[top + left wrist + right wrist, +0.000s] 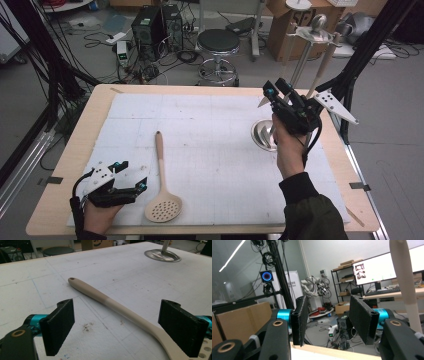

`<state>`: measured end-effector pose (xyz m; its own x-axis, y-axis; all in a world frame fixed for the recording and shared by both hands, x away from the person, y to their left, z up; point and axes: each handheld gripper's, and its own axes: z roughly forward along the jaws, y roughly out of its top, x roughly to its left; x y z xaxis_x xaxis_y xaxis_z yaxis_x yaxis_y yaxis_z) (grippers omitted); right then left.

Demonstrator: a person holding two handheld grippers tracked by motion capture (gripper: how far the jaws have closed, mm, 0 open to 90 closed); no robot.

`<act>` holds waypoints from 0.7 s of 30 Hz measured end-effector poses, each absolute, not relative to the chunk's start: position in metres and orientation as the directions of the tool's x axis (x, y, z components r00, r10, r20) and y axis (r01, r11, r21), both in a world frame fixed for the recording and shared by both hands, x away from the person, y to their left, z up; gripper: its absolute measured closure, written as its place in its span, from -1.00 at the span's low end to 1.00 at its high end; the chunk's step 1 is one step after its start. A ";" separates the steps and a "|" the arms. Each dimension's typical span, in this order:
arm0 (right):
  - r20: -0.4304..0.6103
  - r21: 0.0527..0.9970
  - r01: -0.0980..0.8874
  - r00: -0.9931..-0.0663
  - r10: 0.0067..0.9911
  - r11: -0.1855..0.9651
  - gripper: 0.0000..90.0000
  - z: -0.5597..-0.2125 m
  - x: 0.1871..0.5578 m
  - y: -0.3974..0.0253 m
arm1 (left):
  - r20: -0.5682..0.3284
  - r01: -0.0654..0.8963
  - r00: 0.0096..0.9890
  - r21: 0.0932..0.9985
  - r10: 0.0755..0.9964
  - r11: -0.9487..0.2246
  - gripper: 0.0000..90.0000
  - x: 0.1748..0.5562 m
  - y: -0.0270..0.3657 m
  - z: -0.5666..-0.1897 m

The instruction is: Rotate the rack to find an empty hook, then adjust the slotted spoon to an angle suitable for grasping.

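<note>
The left gripper (116, 326) has its jaws spread wide, low over the near-left of the bench (220, 90), holding nothing. The slotted spoon (162, 182) lies flat just right of it, the handle running between the jaws in the left gripper view, its perforated head near the edge and the handle pointing away. If the jaws close where the handle widens into the head, the grip may be off balance and the spoon could swing or slip; pressed down on, it may skid on the white mat (210, 130).

The right gripper (328, 320) is raised at the far right, jaws also parted and empty, close beside the metal stand (265, 134), where a pale utensil handle (405, 285) already hangs. A careless move there could knock the stand or shake that utensil loose.
</note>
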<state>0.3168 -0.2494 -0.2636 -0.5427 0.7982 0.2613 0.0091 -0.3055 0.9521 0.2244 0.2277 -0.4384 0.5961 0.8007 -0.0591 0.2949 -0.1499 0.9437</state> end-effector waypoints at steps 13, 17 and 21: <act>0.256 0.958 0.029 -0.538 0.803 -0.286 0.08 -0.279 0.312 -0.245 | -0.085 0.313 0.602 0.940 0.794 -0.136 -0.68 0.228 0.230 -0.440; 0.253 0.959 0.031 -0.547 0.798 -0.283 0.08 -0.280 0.310 -0.245 | -0.085 0.314 0.601 0.940 0.794 -0.137 -0.68 0.229 0.230 -0.441; 0.248 0.959 0.023 -0.546 0.800 -0.281 0.07 -0.280 0.306 -0.247 | -0.084 0.315 0.606 0.938 0.791 -0.142 -0.68 0.229 0.229 -0.441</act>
<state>0.3058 -0.2470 -0.2804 -0.5458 0.8005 0.2478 0.0235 -0.2810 0.9594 0.2290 0.2287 -0.4407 0.6063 0.7908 -0.0837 0.3149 -0.1420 0.9384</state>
